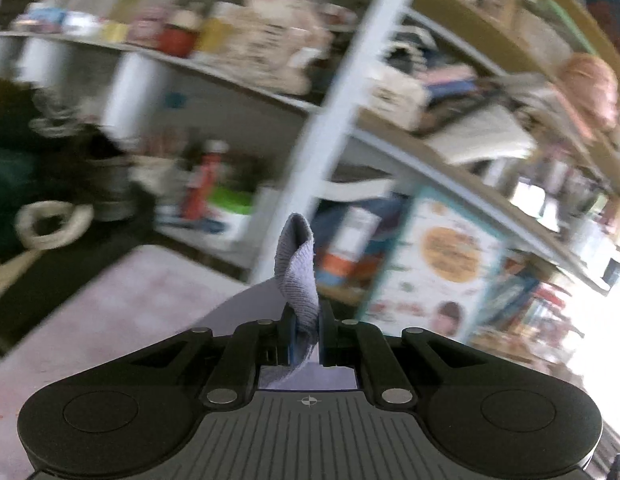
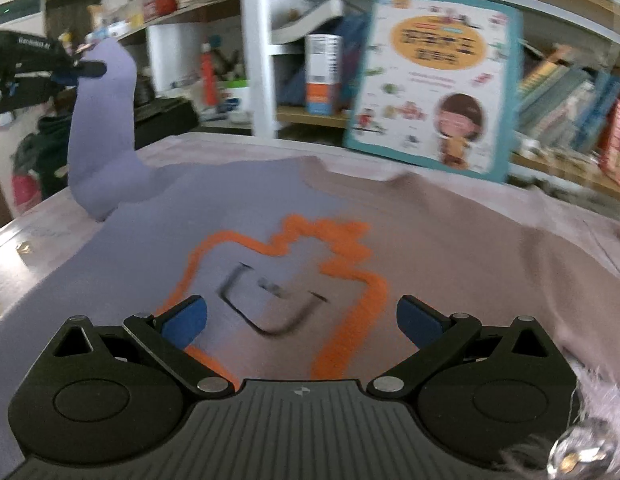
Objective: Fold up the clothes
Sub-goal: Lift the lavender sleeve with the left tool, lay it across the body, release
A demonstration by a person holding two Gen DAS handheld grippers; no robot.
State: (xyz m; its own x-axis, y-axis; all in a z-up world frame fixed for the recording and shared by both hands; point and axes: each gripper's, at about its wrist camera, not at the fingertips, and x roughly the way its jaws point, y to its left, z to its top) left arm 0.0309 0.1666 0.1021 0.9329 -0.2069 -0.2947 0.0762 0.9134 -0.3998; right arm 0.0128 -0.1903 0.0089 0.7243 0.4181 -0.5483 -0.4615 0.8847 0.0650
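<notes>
Lavender sweatshirt (image 2: 429, 232) lies spread flat across the bench (image 2: 26, 236), which is draped in a pale pink cover, and fills most of the right wrist view. Its chest faces up, showing an orange outline (image 2: 349, 264) around a dark smiling face. One sleeve (image 2: 102, 128) on the garment's left side rises off the bench in a tall column, its ribbed cuff (image 1: 298, 276) pinched at the top.

Behind the bench stands a white shelving unit (image 2: 254, 40) crowded with boxes, jars and a row of books (image 2: 569, 92). A large picture book (image 2: 433, 80) with a teal border and a cartoon child on its cover leans upright on the lower shelf, just beyond the sweatshirt's far edge. A small white and orange carton (image 2: 321, 76) stands beside it.

The left gripper (image 1: 306, 332) is raised above the bench, its fingers together and clamped on the cuff, whose knit fabric loops up above the tips; the left wrist view is heavily motion blurred. The right gripper (image 2: 302, 316) hovers low over the printed face, its blue-padded fingers (image 2: 186, 320) spread wide apart and holding nothing.
</notes>
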